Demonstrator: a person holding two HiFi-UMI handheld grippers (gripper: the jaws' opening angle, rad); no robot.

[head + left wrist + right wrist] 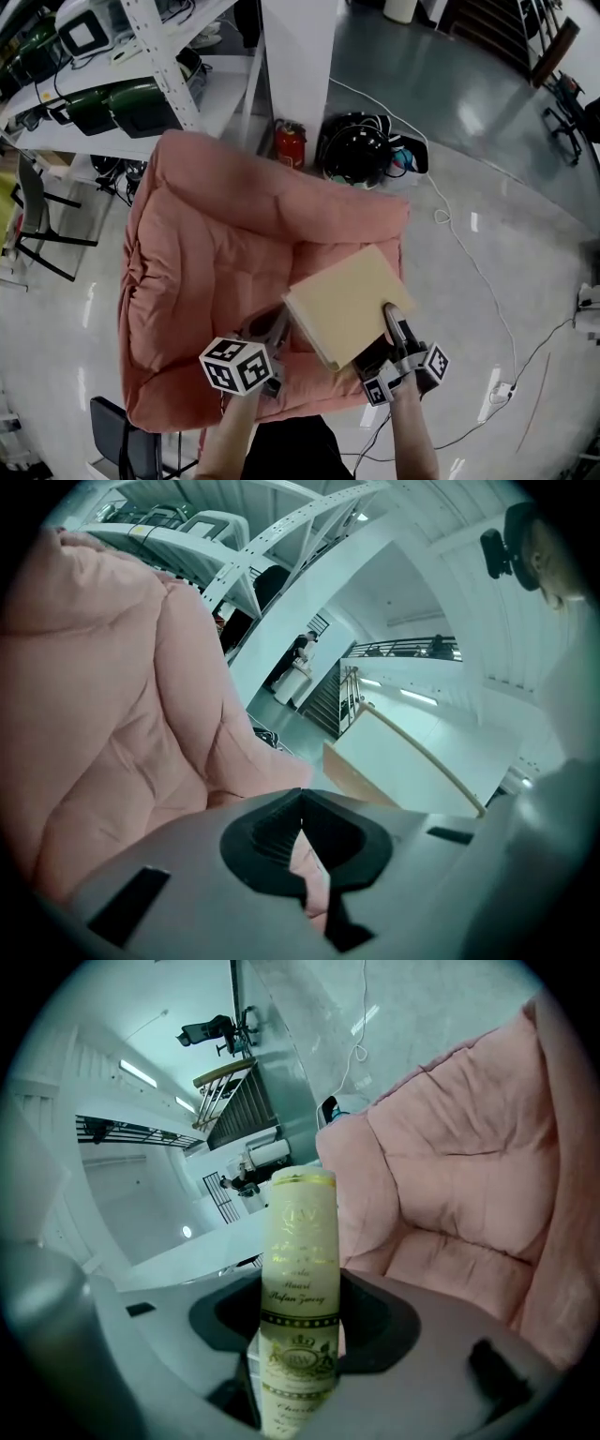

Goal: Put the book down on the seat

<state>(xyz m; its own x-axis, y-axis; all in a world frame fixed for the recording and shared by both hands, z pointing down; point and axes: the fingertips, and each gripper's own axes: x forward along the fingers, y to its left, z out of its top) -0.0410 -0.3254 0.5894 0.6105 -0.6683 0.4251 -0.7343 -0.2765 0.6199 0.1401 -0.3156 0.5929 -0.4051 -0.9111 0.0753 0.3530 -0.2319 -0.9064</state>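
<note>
A tan book hangs tilted over the front right part of a pink padded seat. My right gripper is shut on the book's near right edge. In the right gripper view the book's cream spine with gilt print stands upright between the jaws, with the pink seat to its right. My left gripper sits just left of the book's near corner, above the seat cushion. Its jaws look shut with nothing in them. The pink seat fills the left of that view and the book lies to the right.
Behind the seat stand a white pillar, a red fire extinguisher and a black helmet. White shelving runs at the back left. A white cable trails over the floor on the right. A dark chair stands near left.
</note>
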